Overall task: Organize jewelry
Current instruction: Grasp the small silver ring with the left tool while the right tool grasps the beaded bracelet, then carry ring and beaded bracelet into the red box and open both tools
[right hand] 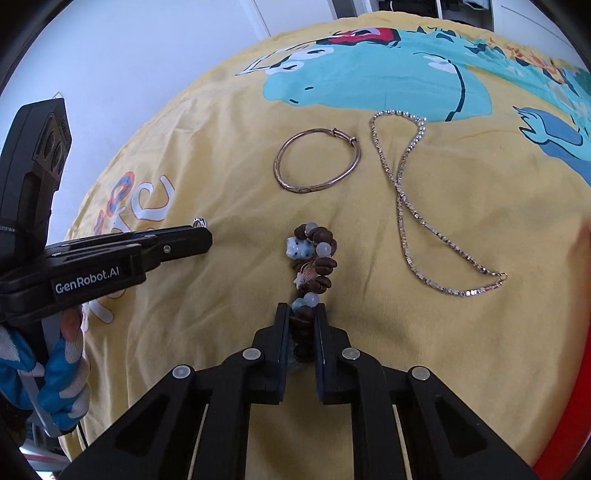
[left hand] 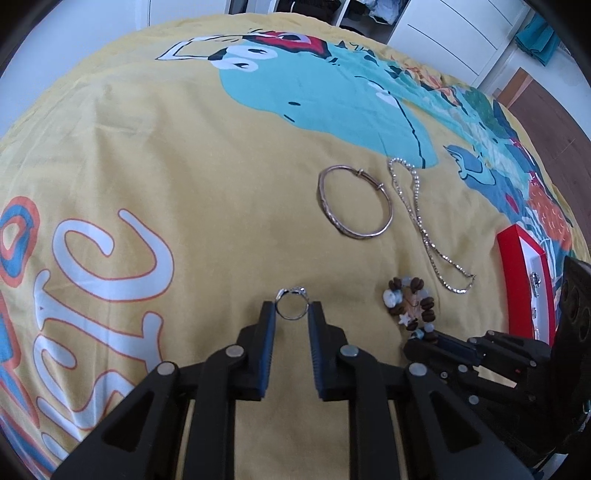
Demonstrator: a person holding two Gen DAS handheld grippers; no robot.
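Observation:
My left gripper (left hand: 292, 312) is shut on a small silver ring (left hand: 291, 317) with a stone on top, pinched at its two sides just above the yellow bedspread (left hand: 207, 192). In the right wrist view the left gripper (right hand: 201, 234) reaches in from the left, with the ring (right hand: 199, 222) peeking over its tips. My right gripper (right hand: 302, 317) is shut on the near end of a beaded bracelet (right hand: 319, 260) of brown and pale blue beads; the rest of the bracelet lies on the cloth. In the left wrist view the right gripper (left hand: 419, 341) sits at the bracelet (left hand: 408, 302).
A gold bangle (left hand: 360, 236) (right hand: 303, 190) and a long silver chain necklace (left hand: 421, 229) (right hand: 424, 225) lie farther out on the bedspread. An open red jewellery box (left hand: 508, 266) with a white lining stands at the right. A gloved hand (right hand: 62, 369) holds the left gripper. White drawers (left hand: 454, 33) stand beyond the bed.

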